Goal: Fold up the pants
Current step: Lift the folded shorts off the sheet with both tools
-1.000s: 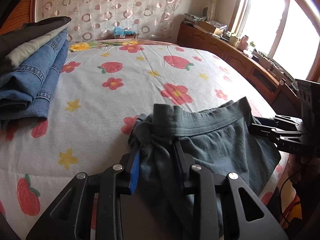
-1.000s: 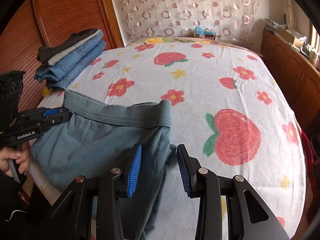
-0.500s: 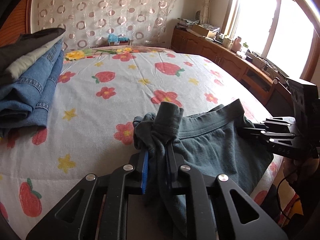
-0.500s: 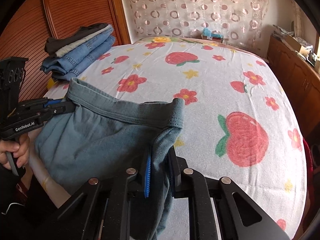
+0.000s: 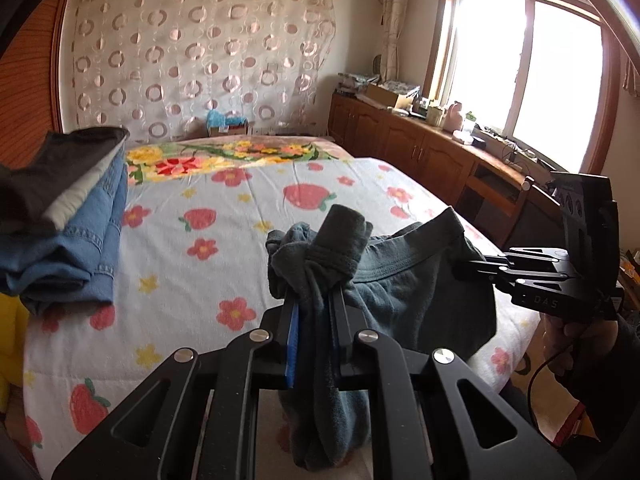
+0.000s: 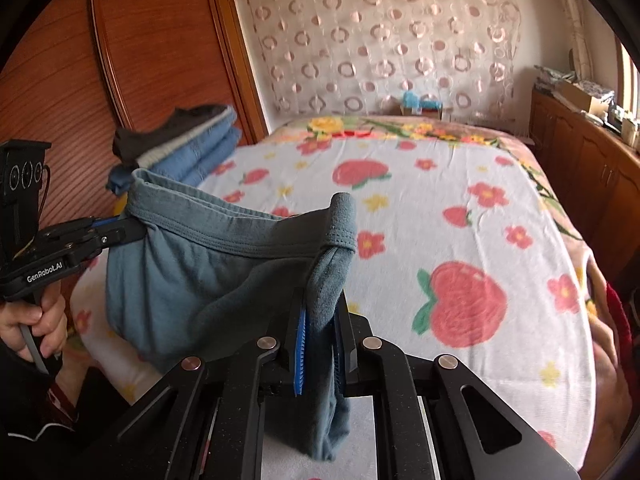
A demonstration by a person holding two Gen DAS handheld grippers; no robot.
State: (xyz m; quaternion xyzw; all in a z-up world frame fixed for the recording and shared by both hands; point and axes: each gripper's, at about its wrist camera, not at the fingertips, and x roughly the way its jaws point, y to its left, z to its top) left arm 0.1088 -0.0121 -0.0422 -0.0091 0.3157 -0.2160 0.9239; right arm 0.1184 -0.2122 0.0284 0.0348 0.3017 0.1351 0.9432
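Showing grey-teal pants [image 6: 192,276], a white bedspread [image 6: 440,208] printed with red strawberries, pink flowers and yellow stars, blue folded jeans [image 5: 68,248], blue pads [image 6: 301,354] on black grippers.

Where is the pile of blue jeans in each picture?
Left wrist view: the pile of blue jeans is at the left edge, on the bed.
Right wrist view: the same pile is upper left, by the wooden wall, behind the grey-green pants.
Shared landmark: the circle-pattern curtain at the far end of the bed.
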